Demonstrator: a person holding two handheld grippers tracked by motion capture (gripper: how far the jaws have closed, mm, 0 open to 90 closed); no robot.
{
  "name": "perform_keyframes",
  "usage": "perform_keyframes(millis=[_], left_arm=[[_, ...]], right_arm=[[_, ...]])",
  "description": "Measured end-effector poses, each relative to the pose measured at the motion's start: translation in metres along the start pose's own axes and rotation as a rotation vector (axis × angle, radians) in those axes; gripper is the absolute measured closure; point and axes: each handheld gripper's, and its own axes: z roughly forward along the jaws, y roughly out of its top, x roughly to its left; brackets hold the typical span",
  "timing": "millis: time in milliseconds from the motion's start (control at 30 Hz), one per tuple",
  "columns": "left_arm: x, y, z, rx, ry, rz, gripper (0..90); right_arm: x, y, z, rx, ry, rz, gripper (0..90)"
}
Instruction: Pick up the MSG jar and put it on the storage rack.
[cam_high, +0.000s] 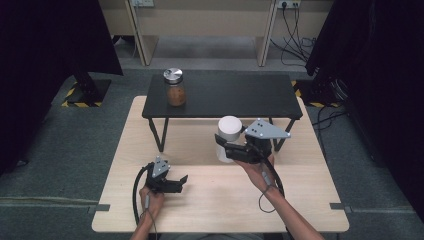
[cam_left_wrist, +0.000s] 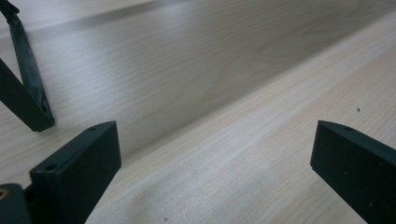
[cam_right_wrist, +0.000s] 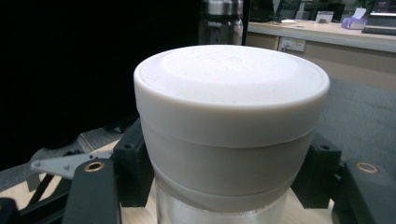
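At the lower left of the high view, the left tool (cam_high: 175, 183) is resting low over the bare wooden bench (cam_high: 225, 200), its jaws spread wide and gripping nothing. Right of centre, the right tool (cam_high: 231, 148) is clamping a white-lidded jar (cam_high: 229, 137) below its lid, holding it in front of the black shelf (cam_high: 225, 95). Farther back, at the shelf's upper left, a brown-filled jar (cam_high: 175, 87) with a metal lid is standing. The carrying step seems under way; setting it down calls for a level, steady approach.
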Motion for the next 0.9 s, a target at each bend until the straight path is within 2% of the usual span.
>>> perform_keyframes(millis=[200, 400, 667, 900], left_arm=[[0.0, 0.0, 0.0, 0.002, -0.001, 0.0, 0.9], [0.0, 0.0, 0.0, 0.002, -0.002, 0.0, 1.0], [0.001, 0.001, 0.0, 0.002, -0.004, 0.001, 0.9], [0.001, 0.0, 0.0, 0.0, -0.006, 0.002, 1.0]], right_arm=[[0.002, 0.022, 0.007, -0.006, 0.002, -0.01, 35.3], [-0.001, 0.044, 0.019, -0.008, 0.004, 0.009, 35.3], [-0.009, 0.071, 0.044, -0.001, -0.052, 0.041, 35.3], [-0.014, 0.084, 0.067, 0.006, -0.133, 0.061, 35.3]])
